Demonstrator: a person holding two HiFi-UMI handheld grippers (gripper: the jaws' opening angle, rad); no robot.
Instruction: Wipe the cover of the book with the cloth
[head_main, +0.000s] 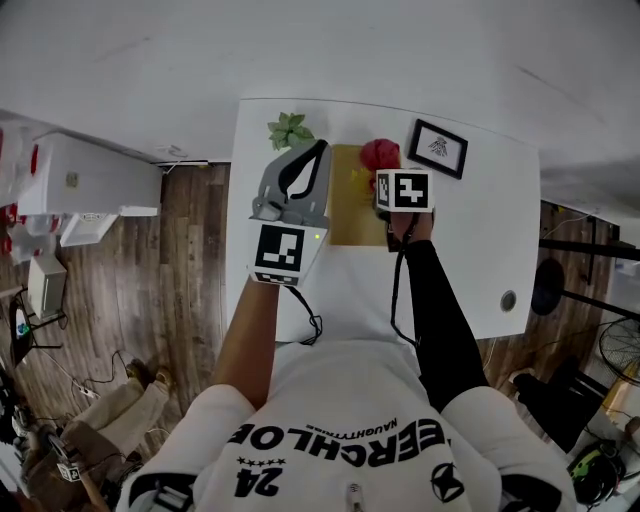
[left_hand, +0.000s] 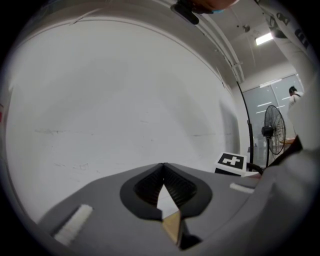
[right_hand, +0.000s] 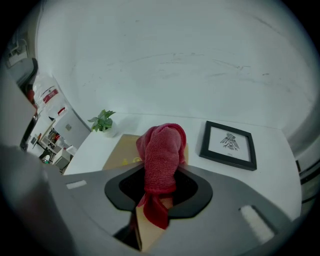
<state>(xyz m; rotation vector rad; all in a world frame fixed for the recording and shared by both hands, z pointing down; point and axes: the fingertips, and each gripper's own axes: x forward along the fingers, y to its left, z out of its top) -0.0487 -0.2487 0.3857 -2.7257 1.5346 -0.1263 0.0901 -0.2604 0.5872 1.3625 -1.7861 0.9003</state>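
Currently: right hand-held gripper (right_hand: 161, 172) pinches the red cloth (right_hand: 162, 145) over the book (right_hand: 120, 152).

The cloth is a nubby, towel-like bundle bunched between the jaws, with a tail hanging below them. It sits at the book's far right corner; whether it touches the cover cannot be told. The book has a flat, tan, matte cover and lies on the white table (head_main: 470, 260). The left hand-held gripper (head_main: 303, 168) hovers over the book's left edge, jaws pressed together with nothing between them. A small green plant (head_main: 290, 130) stands beyond the book's far left corner. A black-framed picture (head_main: 437, 148) lies right of the book.
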